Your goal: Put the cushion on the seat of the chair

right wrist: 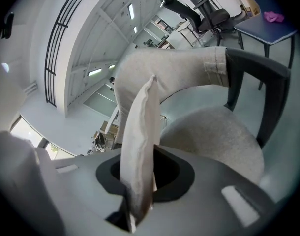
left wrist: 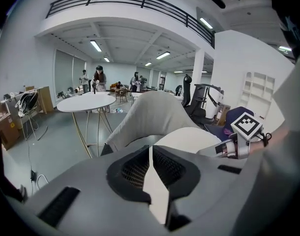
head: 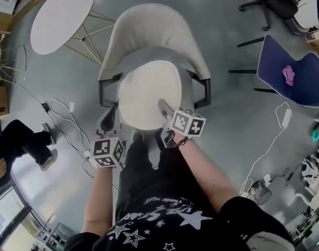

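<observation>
Your right gripper [right wrist: 137, 193] has its fingers [right wrist: 204, 200] pinched on the edge of the cream cushion [right wrist: 140, 136], which stands up edge-on between them. Just beyond and to the right lies the chair's grey seat [right wrist: 214, 141], with its pale backrest [right wrist: 174, 68] curving behind and a black armrest [right wrist: 268, 92] at the right side.

Three cameras crowding one chair [head: 158, 35]: one above, two at its front edge.
The head camera is looking steeply down on the chair from over its front. The left gripper [head: 110, 120] camera is riding at the chair's front edge on the person's left, facing along its jaws toward the backrest. The right gripper [head: 166, 110] camera is sitting at the same edge on the right, tilted sideways. All three are sharing the backrest and the cushion [head: 149, 93].
</observation>
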A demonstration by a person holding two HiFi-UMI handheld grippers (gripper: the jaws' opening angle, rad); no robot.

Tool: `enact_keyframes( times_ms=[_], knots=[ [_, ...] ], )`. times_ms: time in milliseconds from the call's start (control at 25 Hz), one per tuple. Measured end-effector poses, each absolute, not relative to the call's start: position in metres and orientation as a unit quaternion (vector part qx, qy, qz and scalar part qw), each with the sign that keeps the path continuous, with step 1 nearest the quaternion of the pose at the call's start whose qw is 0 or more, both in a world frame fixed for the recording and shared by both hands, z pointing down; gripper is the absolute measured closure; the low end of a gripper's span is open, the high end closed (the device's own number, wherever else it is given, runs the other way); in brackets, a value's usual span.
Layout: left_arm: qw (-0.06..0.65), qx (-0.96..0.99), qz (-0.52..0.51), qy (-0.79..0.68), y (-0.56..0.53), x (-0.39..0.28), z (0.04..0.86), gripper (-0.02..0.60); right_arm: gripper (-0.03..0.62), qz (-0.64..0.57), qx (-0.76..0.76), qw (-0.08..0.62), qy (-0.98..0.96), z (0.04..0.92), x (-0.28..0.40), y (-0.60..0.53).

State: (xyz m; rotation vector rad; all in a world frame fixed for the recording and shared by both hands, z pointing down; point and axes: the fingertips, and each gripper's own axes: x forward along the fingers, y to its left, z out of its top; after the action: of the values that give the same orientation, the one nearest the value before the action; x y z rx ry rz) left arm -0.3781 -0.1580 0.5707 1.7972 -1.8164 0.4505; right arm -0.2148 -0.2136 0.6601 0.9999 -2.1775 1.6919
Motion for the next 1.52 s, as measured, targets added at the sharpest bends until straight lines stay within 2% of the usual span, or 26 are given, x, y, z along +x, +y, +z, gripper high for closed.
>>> enact_keyframes(
  times_ms=[160,360,960,1520],
  knots=[
    [0.292,0.675,0.174,-0.654,-0.156,-0.370,0.605,0.554,0.536,0.555,0.383,0.126,-0.727,0.693,-0.197,-0.206],
    [0.289,0.704,0.204,-0.616,-0.147,-0.359,0.641,0.554,0.534,0.552,0.408,0.113,-0.719,0.721,-0.188,-0.194],
    [0.317,0.733,0.229,-0.557,-0.117,-0.354,0.709,0.554,0.498,0.482,0.448,0.157,-0.736,0.784,-0.143,-0.192],
    [0.329,0.745,0.234,-0.530,-0.124,-0.337,0.725,0.554,0.260,0.468,0.514,0.228,-0.682,0.828,-0.106,-0.188]
  ],
)
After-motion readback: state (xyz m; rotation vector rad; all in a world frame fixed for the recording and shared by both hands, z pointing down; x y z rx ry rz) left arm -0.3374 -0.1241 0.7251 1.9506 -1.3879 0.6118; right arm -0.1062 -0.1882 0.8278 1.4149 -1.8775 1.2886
